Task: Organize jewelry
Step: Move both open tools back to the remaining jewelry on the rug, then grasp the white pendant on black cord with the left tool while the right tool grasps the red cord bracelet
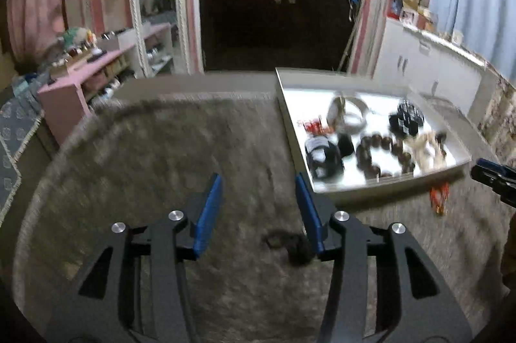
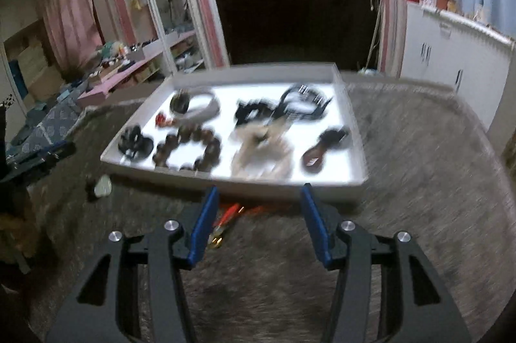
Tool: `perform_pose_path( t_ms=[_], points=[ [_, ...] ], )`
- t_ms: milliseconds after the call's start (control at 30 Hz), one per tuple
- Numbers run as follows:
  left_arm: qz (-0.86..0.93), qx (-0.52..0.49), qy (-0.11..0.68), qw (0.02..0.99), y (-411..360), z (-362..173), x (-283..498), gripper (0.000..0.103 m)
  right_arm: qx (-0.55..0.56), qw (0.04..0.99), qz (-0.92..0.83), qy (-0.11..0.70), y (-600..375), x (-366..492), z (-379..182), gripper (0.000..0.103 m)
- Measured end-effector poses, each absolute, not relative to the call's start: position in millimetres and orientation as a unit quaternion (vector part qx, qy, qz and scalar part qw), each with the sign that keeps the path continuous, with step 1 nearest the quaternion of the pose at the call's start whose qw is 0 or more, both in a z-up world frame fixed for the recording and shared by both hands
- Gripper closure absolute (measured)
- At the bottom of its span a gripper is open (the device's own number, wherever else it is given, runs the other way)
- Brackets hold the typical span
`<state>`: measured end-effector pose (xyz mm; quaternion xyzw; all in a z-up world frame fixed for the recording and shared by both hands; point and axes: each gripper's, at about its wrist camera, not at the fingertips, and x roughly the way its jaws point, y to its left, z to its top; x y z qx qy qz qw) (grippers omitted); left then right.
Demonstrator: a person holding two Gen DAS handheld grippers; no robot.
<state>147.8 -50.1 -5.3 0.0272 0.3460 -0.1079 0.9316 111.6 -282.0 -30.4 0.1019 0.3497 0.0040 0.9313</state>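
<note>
both tongs are spread wide and hold nothing. the left tongs (image 1: 259, 214) fill the lower middle of the left wrist view, and the right tongs (image 2: 258, 222) fill the lower middle of the right wrist view, both above a grey shaggy rug (image 2: 419, 181).

the white tray (image 2: 351, 130) sits in the centre of the right view and at the right of the left view. it already carries a brown bead bracelet (image 2: 190, 149), pale bangles (image 2: 200, 107), black pieces and a beige bundle (image 2: 261, 149); blur hides finer detail.

three things lie loose on the rug. a red and orange piece with a gold tip (image 2: 229, 222) lies just below the tray's near wall, between the right tongs' fingers in the picture. a dark tangled piece (image 1: 287, 243) lies in the lower middle of the left view, by the inner side of that tongs' right finger. a small pale green piece (image 2: 102, 185) lies at the left of the right view, near the tray's corner.

the step in hand looks like collecting the red piece with the right tongs. to do it well:

- slow down, since both views are smeared.
- bring the fingers down on either side of its middle, into the pile.
- close gently, since it looks thin and may slip or catch in the fibres.
- lift it clear of the tray wall before setting it in a bare spot.
</note>
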Motion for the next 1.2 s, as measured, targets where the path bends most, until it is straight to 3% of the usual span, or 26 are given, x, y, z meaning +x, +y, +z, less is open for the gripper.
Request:
perform_pose_path(
  t_ms=[333,600,633,733,967,1000,1033,1200],
  points=[
    [-0.108,0.106,0.348,0.925,-79.9,-30.4,123.8,0.053,0.077,0.939,0.012,0.335,-254.4,103.0,-46.6,0.050],
    [-0.133,0.101,0.384,0.908,-81.0,-42.2,127.7,0.053,0.087,0.927,0.024,0.363,-256.8,115.8,-54.4,0.051],
    [-0.134,0.100,0.384,0.908,-80.9,-42.3,127.6,0.056,0.089,0.927,0.023,0.364,-257.1,117.3,-55.0,0.054],
    [-0.140,0.091,0.396,0.903,-79.0,-45.5,130.5,0.067,0.094,0.918,0.029,0.383,-256.8,123.8,-60.8,0.075],
    [-0.155,0.093,0.403,0.897,-82.4,-48.2,129.4,0.079,0.088,0.914,0.045,0.394,-246.9,131.9,-64.3,0.078],
    [-0.156,0.093,0.403,0.897,-82.7,-47.9,129.4,0.080,0.084,0.913,0.045,0.396,-245.2,132.9,-64.4,0.081],
    [-0.157,0.092,0.404,0.897,-82.8,-48.1,129.5,0.081,0.080,0.913,0.044,0.398,-244.0,133.5,-64.7,0.095],
    [-0.160,0.081,0.405,0.897,-80.0,-47.8,130.4,0.083,0.072,0.919,0.042,0.387,-241.7,127.6,-60.4,0.097]
  ],
)
